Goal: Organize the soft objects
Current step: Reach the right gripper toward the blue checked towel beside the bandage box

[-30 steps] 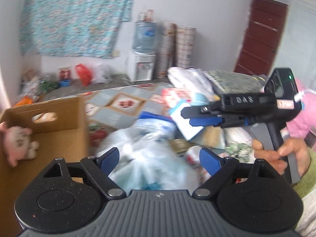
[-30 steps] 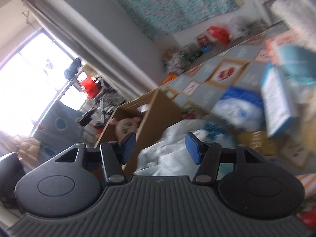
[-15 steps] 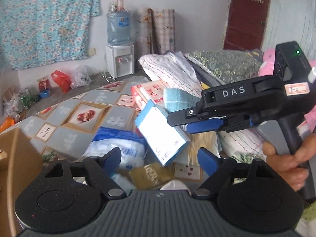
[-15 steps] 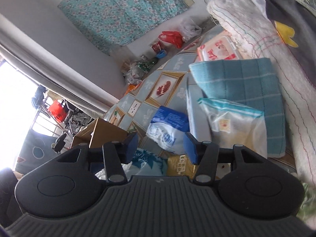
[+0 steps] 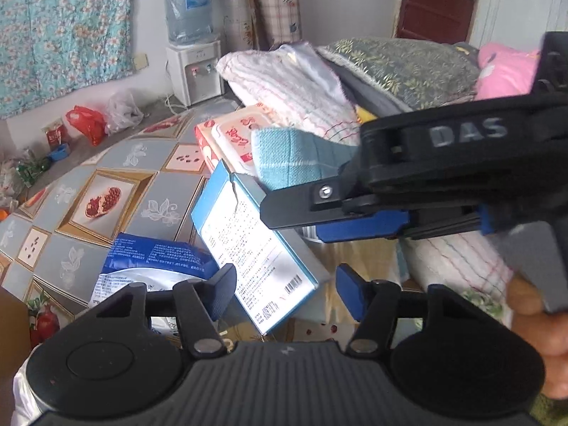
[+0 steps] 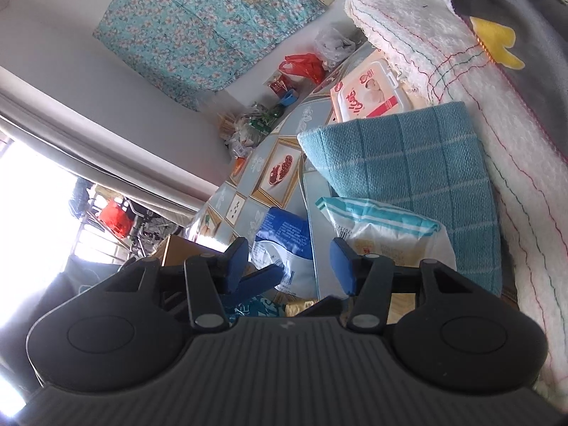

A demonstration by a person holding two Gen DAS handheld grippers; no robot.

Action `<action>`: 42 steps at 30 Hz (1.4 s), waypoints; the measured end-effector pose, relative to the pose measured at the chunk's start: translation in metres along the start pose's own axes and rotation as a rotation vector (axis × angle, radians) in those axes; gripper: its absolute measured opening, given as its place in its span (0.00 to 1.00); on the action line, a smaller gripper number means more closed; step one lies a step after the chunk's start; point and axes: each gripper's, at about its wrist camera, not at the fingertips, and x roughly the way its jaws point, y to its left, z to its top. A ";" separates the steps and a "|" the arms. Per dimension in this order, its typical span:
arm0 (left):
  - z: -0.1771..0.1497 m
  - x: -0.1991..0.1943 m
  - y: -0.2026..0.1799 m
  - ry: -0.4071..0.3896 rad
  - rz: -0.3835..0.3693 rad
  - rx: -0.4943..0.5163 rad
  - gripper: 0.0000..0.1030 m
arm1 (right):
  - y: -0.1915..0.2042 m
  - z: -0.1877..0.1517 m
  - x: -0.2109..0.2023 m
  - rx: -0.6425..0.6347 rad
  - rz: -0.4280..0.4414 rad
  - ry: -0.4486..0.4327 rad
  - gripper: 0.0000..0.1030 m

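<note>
Claws come first, both close to the cameras. The left claw [image 5: 285, 289] is closing, and the low corner of a blue and white box [image 5: 248, 245] sits between its blue pads; the pads do not look like they press on it. The right claw [image 6: 289, 266] has its jaws apart with nothing gripped — only the pile shows past them. In the left view the right claw crosses the picture from the right side, held by a hand [image 5: 532, 323].

Just behind the box lies a blue and white plastic bag [image 5: 152, 266] on the patterned cover [image 5: 106, 206] with fruit pictures. A pale packet with teal stripes [image 6: 383, 227] leans on the box, and a folded blue towel [image 6: 408, 163] rests behind it. Next to the towel, farther back, is a pink and white wipes pack [image 6: 369, 96].

Along the right side runs a thick white blanket with coloured stitching [image 6: 461, 64], touching the towel. A dark green patterned cushion [image 5: 401, 64] and something pink and soft [image 5: 504, 71] lie behind it.

Far off — a water dispenser [image 5: 193, 46] by the wall and a flowery blue cloth [image 6: 209, 25] hanging up.
</note>
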 end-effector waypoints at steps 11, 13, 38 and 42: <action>-0.001 -0.011 0.018 0.003 -0.025 -0.082 0.41 | 0.004 -0.004 -0.001 -0.009 0.015 0.002 0.50; -0.003 -0.018 0.024 -0.001 -0.019 -0.095 0.41 | 0.008 -0.004 0.000 -0.016 0.018 0.005 0.50; -0.023 -0.042 0.085 0.039 -0.037 -0.244 0.60 | 0.053 0.000 0.081 -0.065 -0.044 0.103 0.51; -0.015 -0.026 0.085 0.068 -0.041 -0.262 0.59 | 0.053 0.008 0.078 -0.088 -0.081 0.080 0.51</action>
